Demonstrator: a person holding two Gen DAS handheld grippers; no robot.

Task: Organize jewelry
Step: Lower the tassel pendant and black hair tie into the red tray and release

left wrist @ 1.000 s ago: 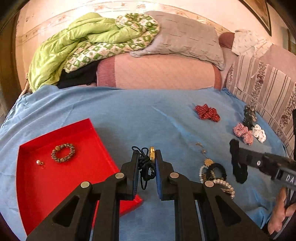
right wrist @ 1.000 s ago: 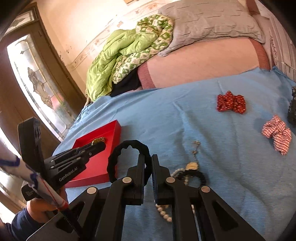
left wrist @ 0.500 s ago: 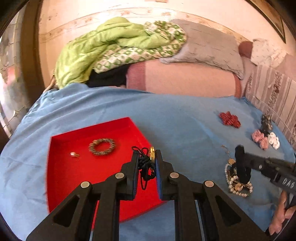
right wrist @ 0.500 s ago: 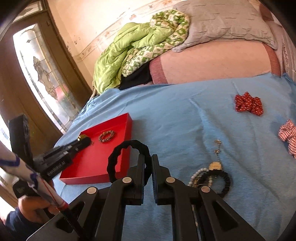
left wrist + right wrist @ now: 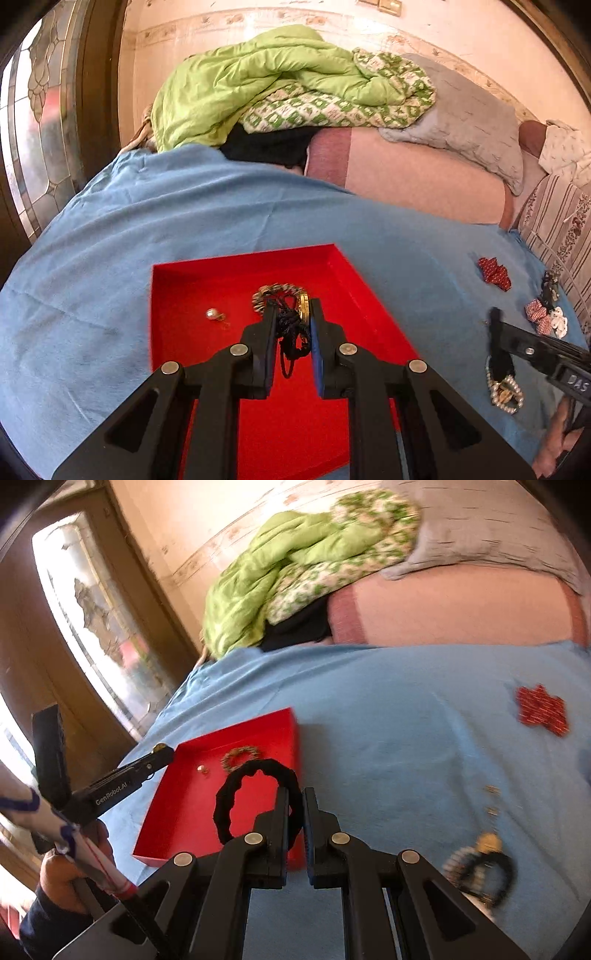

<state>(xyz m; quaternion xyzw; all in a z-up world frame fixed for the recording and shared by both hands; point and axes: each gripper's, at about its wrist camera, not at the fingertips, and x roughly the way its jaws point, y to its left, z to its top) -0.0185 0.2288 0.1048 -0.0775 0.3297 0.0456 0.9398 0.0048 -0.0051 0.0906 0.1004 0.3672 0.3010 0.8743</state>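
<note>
The left gripper [image 5: 291,325], at centre frame, is clamping a tangled black cord with a gold pendant [image 5: 293,325] above the shallow red tray [image 5: 177,295]. The right gripper [image 5: 295,812], jaws nearly shut, is pinching a black fabric hair ring [image 5: 255,801] at the tray's lower right edge. Releasing each low over bare red floor, clear of the beaded bracelet [image 5: 275,291], would avoid tangling.

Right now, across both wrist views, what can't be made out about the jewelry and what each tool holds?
- Left tool: black cord bundle with gold piece; its type is unclear, fingers cover it.
- Beaded bracelet in red tray: near half hidden by that tool.
- Jewelry pile, right wrist view: motion-blurred.
- Pearl strand, left wrist view: partly behind right tool.
- Small pearl piece: too small to identify.
</note>
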